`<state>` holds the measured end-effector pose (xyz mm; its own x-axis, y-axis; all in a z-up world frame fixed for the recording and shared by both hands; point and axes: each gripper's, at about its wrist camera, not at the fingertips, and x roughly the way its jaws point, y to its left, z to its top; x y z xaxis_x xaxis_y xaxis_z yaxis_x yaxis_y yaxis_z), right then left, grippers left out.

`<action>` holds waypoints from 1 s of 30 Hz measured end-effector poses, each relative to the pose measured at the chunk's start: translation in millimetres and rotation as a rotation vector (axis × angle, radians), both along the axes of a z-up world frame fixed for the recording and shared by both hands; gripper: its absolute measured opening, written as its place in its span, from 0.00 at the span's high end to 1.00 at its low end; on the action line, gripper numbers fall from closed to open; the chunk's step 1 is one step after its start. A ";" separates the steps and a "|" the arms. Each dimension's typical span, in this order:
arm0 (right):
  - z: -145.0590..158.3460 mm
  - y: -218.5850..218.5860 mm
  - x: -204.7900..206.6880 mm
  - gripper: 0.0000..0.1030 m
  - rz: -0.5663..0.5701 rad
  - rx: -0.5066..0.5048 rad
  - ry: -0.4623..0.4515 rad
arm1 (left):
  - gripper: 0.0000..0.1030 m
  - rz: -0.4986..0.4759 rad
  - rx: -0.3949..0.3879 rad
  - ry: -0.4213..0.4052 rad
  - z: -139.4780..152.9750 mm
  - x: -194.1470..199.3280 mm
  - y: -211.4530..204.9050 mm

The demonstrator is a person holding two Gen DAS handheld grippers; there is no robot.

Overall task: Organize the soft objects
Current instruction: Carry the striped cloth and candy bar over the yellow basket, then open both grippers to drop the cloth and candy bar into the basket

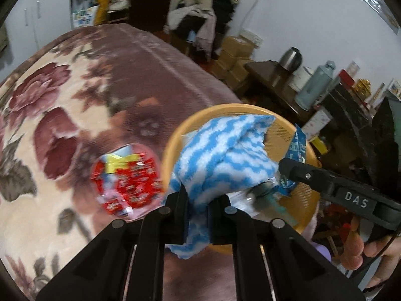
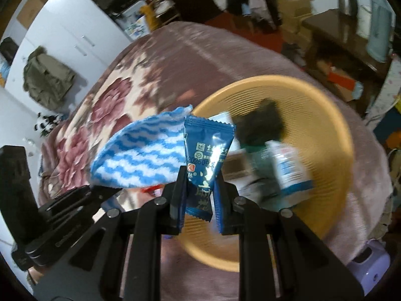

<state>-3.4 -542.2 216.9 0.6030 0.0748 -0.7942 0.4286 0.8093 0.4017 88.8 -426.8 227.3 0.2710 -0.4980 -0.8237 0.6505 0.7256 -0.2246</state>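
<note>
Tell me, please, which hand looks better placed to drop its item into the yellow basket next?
Probably the right: its tool holds the blue packet over the yellow basket, while the left tool grips the striped cloth nearer the rim.

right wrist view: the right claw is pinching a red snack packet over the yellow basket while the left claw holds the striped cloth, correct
Not quite. The packet in the right claw is dark blue, not red, as the right wrist view shows. The rest holds: it hangs over the yellow basket, and the left claw grips the blue-and-white striped cloth.
</note>
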 end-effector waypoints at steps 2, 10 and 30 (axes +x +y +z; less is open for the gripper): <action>-0.7 -14.3 -6.1 0.79 -0.031 -0.014 0.004 | 0.91 -0.021 0.001 0.006 -2.6 -5.0 -16.5; -16.4 -62.4 -28.9 0.07 -0.144 0.068 0.027 | 0.03 0.011 0.035 0.011 -21.7 -16.8 -45.6; 2.4 -30.0 -64.5 0.00 -0.083 -0.197 -0.034 | 0.01 0.191 0.075 0.012 -33.6 -39.2 5.5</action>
<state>-67.9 -572.2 219.3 0.6269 -0.1313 -0.7679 0.4864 0.8359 0.2542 49.6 -421.4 193.7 0.3448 -0.3757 -0.8602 0.4972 0.8504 -0.1721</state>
